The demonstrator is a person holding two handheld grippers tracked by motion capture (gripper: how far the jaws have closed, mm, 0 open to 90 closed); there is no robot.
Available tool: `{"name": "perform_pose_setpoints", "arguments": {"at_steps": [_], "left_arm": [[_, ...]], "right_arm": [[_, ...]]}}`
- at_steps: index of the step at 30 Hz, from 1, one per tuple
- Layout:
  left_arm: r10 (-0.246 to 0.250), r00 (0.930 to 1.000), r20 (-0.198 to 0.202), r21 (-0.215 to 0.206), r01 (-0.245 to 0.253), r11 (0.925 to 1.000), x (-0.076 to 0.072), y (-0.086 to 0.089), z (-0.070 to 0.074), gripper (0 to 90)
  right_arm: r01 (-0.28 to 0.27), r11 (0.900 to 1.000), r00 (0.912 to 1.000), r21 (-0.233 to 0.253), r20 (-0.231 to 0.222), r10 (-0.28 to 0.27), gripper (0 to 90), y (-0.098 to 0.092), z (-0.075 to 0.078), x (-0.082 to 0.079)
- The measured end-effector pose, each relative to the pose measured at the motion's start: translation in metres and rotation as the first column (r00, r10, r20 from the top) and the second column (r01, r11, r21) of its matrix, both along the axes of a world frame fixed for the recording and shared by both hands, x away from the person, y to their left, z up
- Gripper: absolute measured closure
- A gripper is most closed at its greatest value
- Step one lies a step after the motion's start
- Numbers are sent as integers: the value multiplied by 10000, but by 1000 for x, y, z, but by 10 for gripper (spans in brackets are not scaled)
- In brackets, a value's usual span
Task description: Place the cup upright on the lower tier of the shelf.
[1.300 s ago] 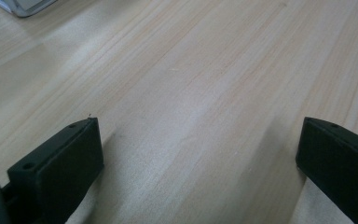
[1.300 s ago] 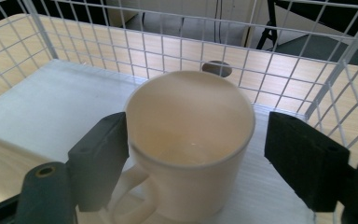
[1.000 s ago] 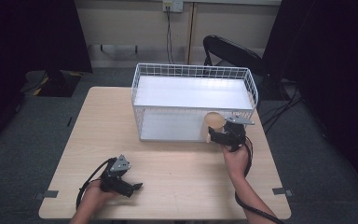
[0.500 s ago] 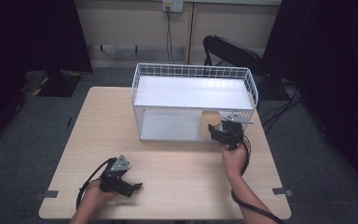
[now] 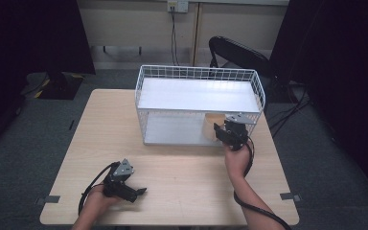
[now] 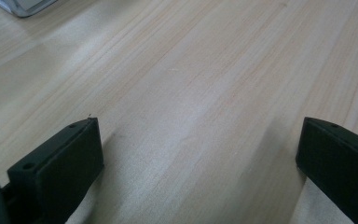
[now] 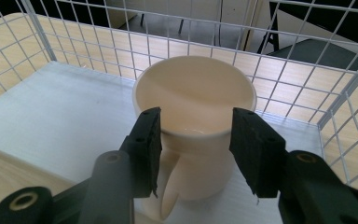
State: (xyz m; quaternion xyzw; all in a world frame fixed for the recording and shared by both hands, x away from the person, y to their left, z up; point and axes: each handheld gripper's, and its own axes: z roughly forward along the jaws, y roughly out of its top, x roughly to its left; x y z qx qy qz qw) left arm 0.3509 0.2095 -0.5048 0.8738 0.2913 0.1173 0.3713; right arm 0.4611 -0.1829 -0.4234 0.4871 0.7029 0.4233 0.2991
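Right gripper (image 7: 196, 140) straddled the cream mug (image 7: 193, 121) at its handle side, jaws parted, inside the wire rack's (image 5: 199, 79) lower shelf. Mug judged rigid, glazed, breakable: clamp the wall firmly. Left gripper (image 6: 198, 154) rested unclenched, empty.

Two hands, each holding a tool, one low and one reaching forward.

The left hand (image 5: 94, 203) comes in at the bottom left and holds the left tool (image 5: 139, 192) low over the bench, jaws wide apart and pointing right. The right forearm (image 5: 254, 206) stretches forward from the bottom right, its hand (image 5: 237, 160) gripping the right tool (image 5: 216, 131), which points away from the person. In the right gripper view its jaws stand apart on either side of a mug's handle, just below the rim.
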Motion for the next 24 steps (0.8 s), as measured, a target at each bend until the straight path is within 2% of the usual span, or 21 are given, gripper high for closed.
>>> {"name": "perform_pose_setpoints", "arguments": {"at_steps": [15, 24], "left_arm": [[1, 10000, 0, 1, -1, 10000, 0, 0, 0, 0], [4, 10000, 2, -2, -4, 10000, 0, 0, 0, 0]], "right_arm": [[141, 9999, 9998, 14, 137, -142, 589, 4, -1, 4], [37, 9999, 9999, 103, 127, -38, 566, 3, -1, 4]]}}
